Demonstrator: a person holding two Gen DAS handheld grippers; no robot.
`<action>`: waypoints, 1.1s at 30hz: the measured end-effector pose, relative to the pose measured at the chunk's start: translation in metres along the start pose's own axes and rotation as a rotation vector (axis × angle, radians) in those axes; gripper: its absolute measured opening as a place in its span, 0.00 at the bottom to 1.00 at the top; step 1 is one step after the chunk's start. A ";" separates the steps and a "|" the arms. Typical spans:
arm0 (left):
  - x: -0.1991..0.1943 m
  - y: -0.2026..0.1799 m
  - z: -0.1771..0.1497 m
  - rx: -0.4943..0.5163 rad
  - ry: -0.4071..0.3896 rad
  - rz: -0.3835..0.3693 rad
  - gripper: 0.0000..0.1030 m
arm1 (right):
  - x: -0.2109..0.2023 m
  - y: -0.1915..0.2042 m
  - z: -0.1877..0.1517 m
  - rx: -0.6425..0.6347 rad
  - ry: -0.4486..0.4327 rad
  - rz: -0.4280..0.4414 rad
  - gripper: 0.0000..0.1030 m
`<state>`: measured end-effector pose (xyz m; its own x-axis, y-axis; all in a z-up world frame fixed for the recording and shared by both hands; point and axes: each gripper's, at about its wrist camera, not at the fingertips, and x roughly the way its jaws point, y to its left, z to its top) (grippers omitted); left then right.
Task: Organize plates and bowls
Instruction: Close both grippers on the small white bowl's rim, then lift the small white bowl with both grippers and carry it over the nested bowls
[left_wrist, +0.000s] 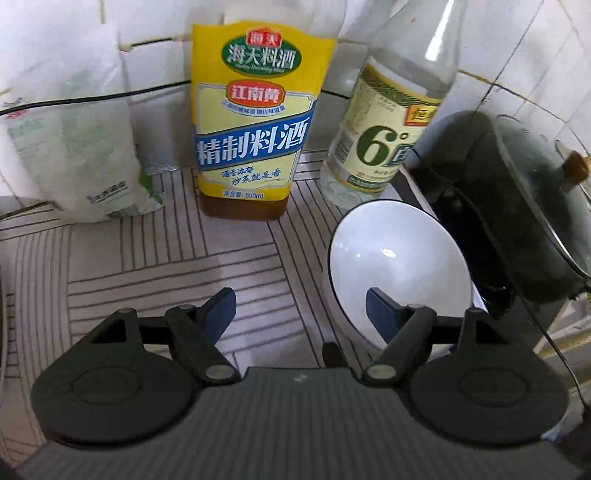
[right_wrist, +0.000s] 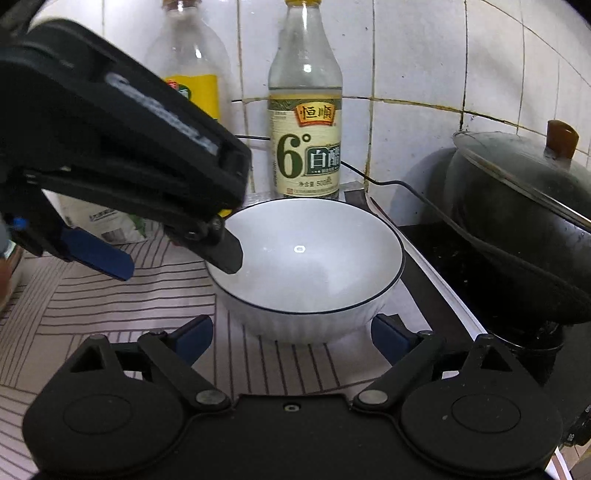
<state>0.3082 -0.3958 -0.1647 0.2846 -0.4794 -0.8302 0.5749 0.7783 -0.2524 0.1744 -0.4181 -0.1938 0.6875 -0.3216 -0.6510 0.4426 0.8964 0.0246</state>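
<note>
- White wall tiles (right_wrist: 424, 55) at the back, and a counter mat (left_wrist: 166, 258) w/ thin dark lines under everything.
- A white bowl (right_wrist: 310, 266) w/ a dark rim sits right-side up on the mat, just beside the black stove top (right_wrist: 454, 266).
- Behind the bowl stands a clear vinegar bottle (right_wrist: 304, 129) w/ a big green "6" on it. To its left is a cooking wine bottle (left_wrist: 255, 122) w/ a yellow label.
- A white bag (left_wrist: 70, 147) leans on the wall at the far left.
- A black wok (right_wrist: 524, 221) w/ a glass lid sits on the stove, to the right of the bowl.
- Left gripper (left_wrist: 301, 310): fingers spread wide apart, nothing between them. One finger is over the bowl's left rim, the other over the mat. Can't tell if it touches the bowl.
- Right gripper (right_wrist: 291, 336): fingers wide apart too, holding nothing. It's low and near the bowl's front side, one finger on each side.
</note>
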 end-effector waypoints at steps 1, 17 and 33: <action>0.005 0.000 0.002 -0.002 0.002 0.005 0.71 | 0.002 0.000 0.001 0.000 0.003 -0.008 0.92; 0.022 -0.009 0.007 -0.025 0.074 -0.061 0.10 | 0.015 -0.006 0.002 0.035 -0.004 0.016 0.92; -0.035 0.023 -0.036 -0.058 0.082 0.003 0.11 | -0.023 0.028 -0.019 -0.032 -0.058 0.118 0.92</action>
<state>0.2838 -0.3468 -0.1592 0.2210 -0.4441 -0.8683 0.5280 0.8030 -0.2764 0.1603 -0.3796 -0.1920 0.7664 -0.2300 -0.5998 0.3387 0.9381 0.0731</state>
